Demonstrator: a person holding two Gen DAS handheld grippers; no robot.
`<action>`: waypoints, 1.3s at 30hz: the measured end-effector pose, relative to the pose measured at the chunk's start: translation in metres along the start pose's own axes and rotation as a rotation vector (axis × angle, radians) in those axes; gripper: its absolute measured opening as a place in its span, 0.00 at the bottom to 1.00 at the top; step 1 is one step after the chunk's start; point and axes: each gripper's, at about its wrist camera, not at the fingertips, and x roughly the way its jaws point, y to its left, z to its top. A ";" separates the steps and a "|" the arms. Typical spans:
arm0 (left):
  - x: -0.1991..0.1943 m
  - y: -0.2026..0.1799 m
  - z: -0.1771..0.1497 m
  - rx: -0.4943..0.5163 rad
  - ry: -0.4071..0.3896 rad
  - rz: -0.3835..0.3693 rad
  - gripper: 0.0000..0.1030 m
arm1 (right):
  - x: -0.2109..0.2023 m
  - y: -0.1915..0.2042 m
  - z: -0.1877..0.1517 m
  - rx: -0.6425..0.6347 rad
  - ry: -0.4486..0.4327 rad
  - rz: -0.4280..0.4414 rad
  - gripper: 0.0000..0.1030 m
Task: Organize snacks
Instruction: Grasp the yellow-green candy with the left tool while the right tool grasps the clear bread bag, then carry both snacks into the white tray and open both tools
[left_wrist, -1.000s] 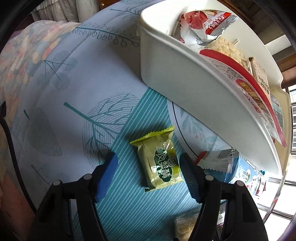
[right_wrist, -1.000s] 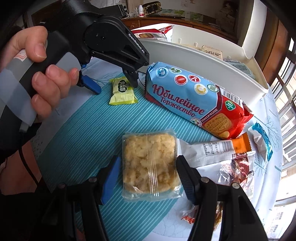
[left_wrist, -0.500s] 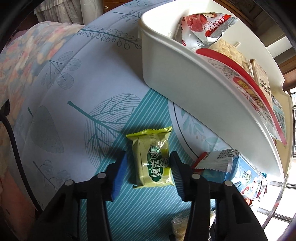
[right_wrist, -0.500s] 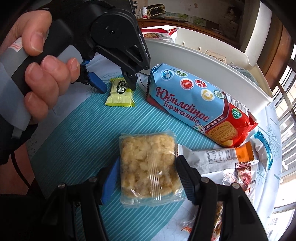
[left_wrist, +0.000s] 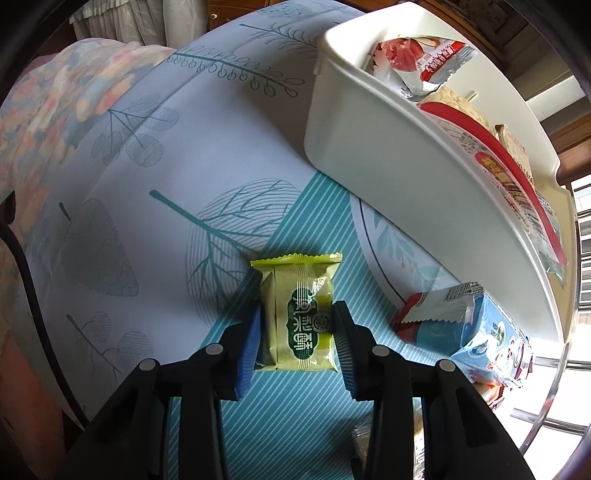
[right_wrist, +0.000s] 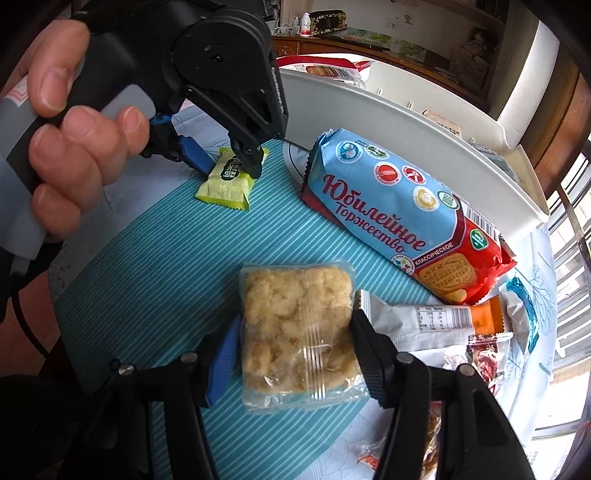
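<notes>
Step in hand: both grippers are taking a snack from the desk, judged as pick-ups ahead of transfer into the long white plastic bin (left_wrist: 388, 162).
Left gripper (left_wrist: 297, 325): jaws closing, with the small yellow-green foil snack packet (left_wrist: 299, 310) between them; the blue pads sit against its long sides, so it reads as clamped.
Right gripper (right_wrist: 295, 343): jaws closing around the clear-wrapped square of pale puffed-grain cake (right_wrist: 297, 328); both pads touch the wrapper edges.
Technique, left: keep the pads on the packet body, not on the crimped end seals; lift straight up before swinging toward the bin.
Technique, right: squeeze lightly; the cake looks crumbly and the film slippery, so a slow vertical lift is advised.
Hazard: the two grippers work close together; stagger the lifts to avoid contact.
Packet location: on the teal-striped part of the tablecloth (left_wrist: 280, 424), just in front of the bin's near wall.
Cake location: farther out from the bin, beyond the blue-and-red biscuit pack with Cyrillic lettering (right_wrist: 402, 206) that lies along the bin's wall.
Packet appearance: glossy, green oval label, serrated ends, flat-lying.
Bin contents: several packets already inside.
</notes>
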 end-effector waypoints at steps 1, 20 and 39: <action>0.001 0.007 0.002 -0.005 -0.001 -0.003 0.36 | -0.001 0.000 0.001 0.000 0.002 0.001 0.57; -0.049 0.070 0.005 -0.102 -0.107 -0.083 0.36 | -0.035 0.014 0.046 -0.059 -0.115 0.062 0.55; -0.118 0.025 0.028 0.078 -0.440 -0.247 0.36 | -0.069 -0.017 0.099 -0.036 -0.325 -0.059 0.55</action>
